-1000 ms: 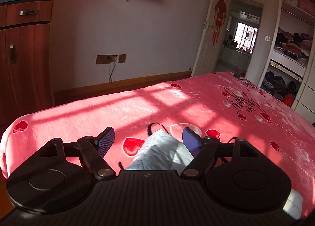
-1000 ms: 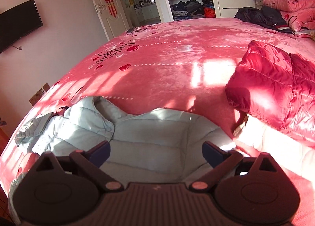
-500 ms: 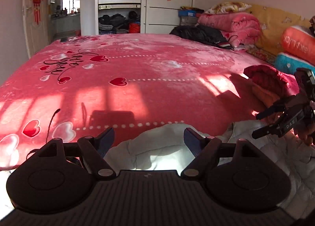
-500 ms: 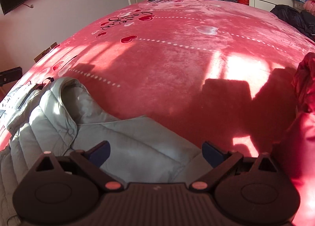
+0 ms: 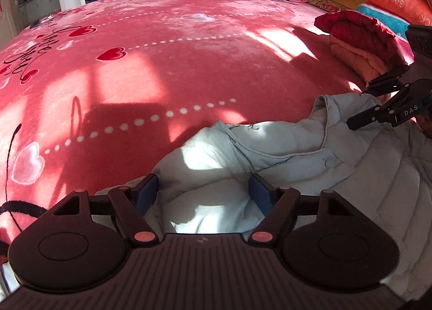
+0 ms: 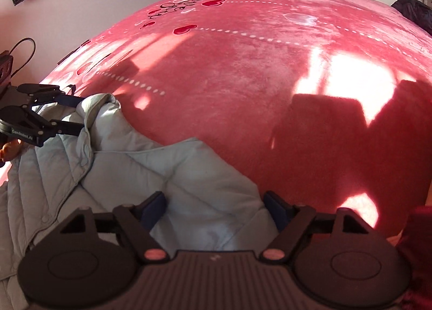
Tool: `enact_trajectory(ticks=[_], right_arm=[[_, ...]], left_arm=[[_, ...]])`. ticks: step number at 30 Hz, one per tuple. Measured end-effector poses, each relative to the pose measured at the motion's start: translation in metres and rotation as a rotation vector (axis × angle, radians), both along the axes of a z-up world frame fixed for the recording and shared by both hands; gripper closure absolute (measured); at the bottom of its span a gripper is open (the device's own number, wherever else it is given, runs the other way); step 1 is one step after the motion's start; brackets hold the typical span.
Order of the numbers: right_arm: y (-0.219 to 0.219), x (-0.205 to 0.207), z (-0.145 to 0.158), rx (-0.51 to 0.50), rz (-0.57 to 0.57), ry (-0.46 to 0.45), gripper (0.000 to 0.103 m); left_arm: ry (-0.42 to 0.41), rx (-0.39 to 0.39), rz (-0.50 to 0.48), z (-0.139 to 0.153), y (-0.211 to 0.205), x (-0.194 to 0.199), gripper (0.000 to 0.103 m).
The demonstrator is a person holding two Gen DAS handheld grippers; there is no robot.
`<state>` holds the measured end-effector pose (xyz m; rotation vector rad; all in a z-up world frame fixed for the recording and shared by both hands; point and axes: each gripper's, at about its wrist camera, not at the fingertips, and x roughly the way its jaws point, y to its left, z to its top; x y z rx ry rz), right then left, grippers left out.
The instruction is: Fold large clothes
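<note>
Evidently the pale grey quilted puffer jacket [image 5: 310, 153] lay crumpled at the near edge of the pink heart-patterned plush blanket [image 5: 189, 61], its collar standing up. Both tools hung released over it: the left gripper [image 5: 203, 192] with jaws spread above a puffy fold, the right gripper [image 6: 216, 208] likewise wide above a flat panel. Good practice would be to pinch seams, not filling, and spread it flat first. A folded red puffer jacket [image 5: 359, 31] sat well apart
</note>
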<state>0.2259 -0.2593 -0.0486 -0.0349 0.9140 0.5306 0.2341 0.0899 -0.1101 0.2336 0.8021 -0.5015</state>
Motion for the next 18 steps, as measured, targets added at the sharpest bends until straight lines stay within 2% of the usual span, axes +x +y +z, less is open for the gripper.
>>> enact_trajectory(ticks=[1, 2, 3, 4, 9, 14, 16, 18], right_arm=[[0.001, -0.003, 0.001, 0.005, -0.013, -0.007, 0.059], [0.002, -0.006, 0.002, 0.009, -0.026, -0.015, 0.065], [0.005, -0.01, 0.004, 0.005, -0.039, -0.031, 0.077], [0.009, -0.014, 0.006, -0.01, -0.05, -0.061, 0.085], [0.038, -0.022, 0.021, -0.152, -0.106, -0.302, 0.091], [0.048, 0.004, 0.021, -0.24, -0.18, -0.422, 0.093], [0.048, 0.017, 0.019, -0.284, -0.226, -0.467, 0.102], [0.041, 0.033, 0.019, -0.302, -0.294, -0.49, 0.103]], left_arm=[[-0.018, 0.005, 0.009, -0.001, -0.001, -0.002, 0.027], [-0.051, 0.018, 0.026, -0.001, -0.004, -0.006, 0.034], [-0.084, 0.036, 0.049, -0.002, -0.007, -0.009, 0.035], [-0.111, 0.056, 0.074, -0.002, -0.011, -0.011, 0.035], [-0.208, 0.13, 0.165, -0.011, -0.022, -0.009, 0.035], [-0.271, 0.166, 0.253, -0.01, -0.026, 0.011, 0.035], [-0.295, 0.181, 0.293, -0.009, -0.025, 0.026, 0.035], [-0.31, 0.197, 0.345, -0.012, -0.027, 0.048, 0.035]])
